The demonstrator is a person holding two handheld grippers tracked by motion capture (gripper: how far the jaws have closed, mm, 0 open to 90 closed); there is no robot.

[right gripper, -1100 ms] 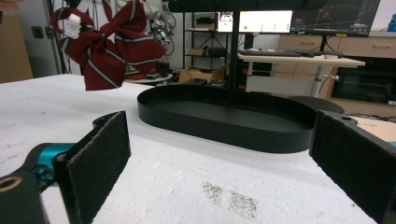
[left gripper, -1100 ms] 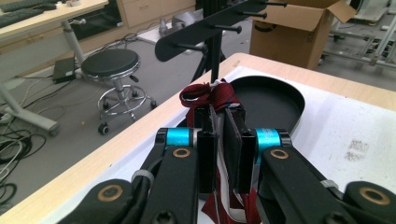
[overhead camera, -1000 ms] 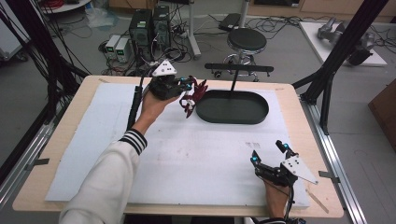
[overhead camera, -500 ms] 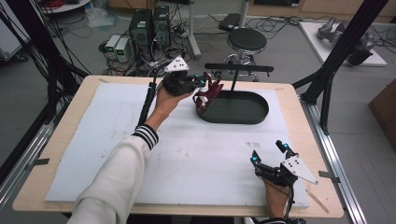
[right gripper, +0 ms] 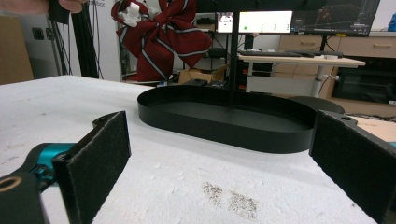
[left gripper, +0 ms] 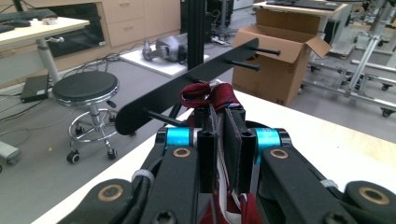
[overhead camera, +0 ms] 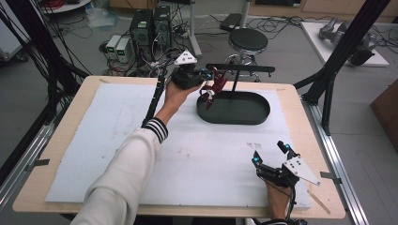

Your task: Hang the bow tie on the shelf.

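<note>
1. While the left gripper (overhead camera: 206,77) hangs in the air at the far side of the table (overhead camera: 56,136), its jaws are squeezed tight on a dark red striped bow tie (overhead camera: 213,86).
2. The bow tie is up off the table, over the left end of the black oval tray (overhead camera: 256,117) and close to the black rack with pegs (overhead camera: 244,69) that stands in the tray.
3. In the left gripper view the pads pinch the cloth and a white strap, and a red loop (left gripper: 208,95) pokes out past the tips, near a peg (left gripper: 161,117).
4. The bow tie looks soft, floppy and very light. It will bend and swing, and it should not break.
5. I think the best spot to hold is the middle knot or the strap, because the wings fold and slip away.
6. Hooking it on a peg will likely need the loop kept open, since soft cloth can sag shut.
7. The right gripper (overhead camera: 271,154) rests near the front right of the white mat (overhead camera: 117,140), its jaws wide apart with nothing in them.
</note>
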